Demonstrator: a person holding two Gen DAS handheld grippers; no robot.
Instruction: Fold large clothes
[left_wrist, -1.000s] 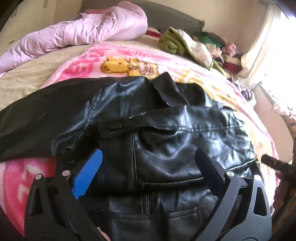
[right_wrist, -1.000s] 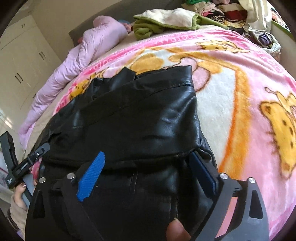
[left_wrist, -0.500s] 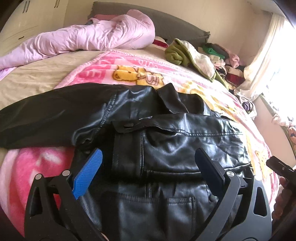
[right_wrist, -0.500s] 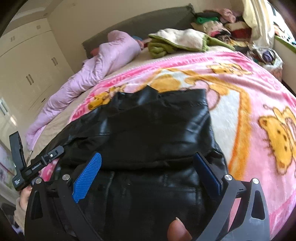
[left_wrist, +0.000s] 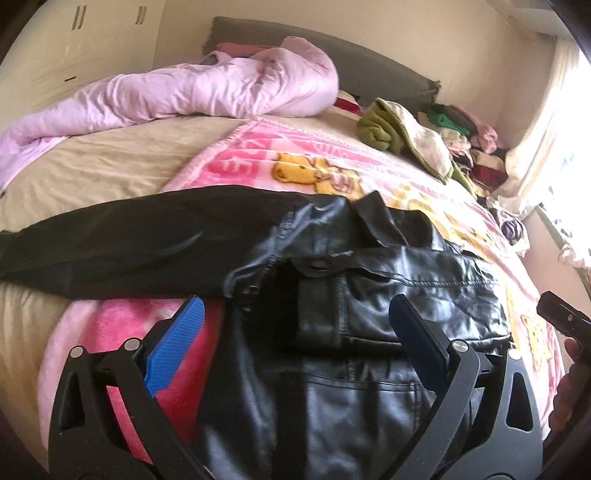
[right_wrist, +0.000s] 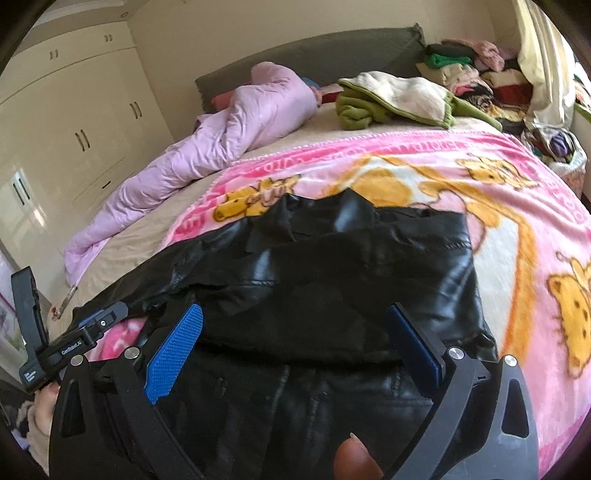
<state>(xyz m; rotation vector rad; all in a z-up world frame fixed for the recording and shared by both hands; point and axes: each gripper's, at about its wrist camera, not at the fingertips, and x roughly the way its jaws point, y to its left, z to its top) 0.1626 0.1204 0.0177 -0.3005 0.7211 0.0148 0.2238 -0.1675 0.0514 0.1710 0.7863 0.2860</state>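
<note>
A black leather jacket (left_wrist: 388, 288) lies on a pink cartoon blanket (left_wrist: 303, 173) on the bed, its right side folded in over the body. One sleeve (left_wrist: 122, 240) stretches out flat to the left. My left gripper (left_wrist: 295, 325) is open and empty, above the jacket's near left part. My right gripper (right_wrist: 295, 328) is open and empty above the near right part of the jacket (right_wrist: 351, 266). The left gripper's body shows in the right wrist view at the lower left (right_wrist: 74, 339).
A rolled lilac quilt (left_wrist: 192, 92) lies at the head of the bed. A green and cream blanket (left_wrist: 402, 133) and a pile of clothes (left_wrist: 469, 147) lie at the back right. White wardrobes (right_wrist: 66, 122) stand to the left. A window with a curtain (left_wrist: 546, 122) is at the right.
Both grippers have pulled back and risen from the jacket, so more of the bed and room shows. The jacket has stayed in place, and both grippers have stayed open.
</note>
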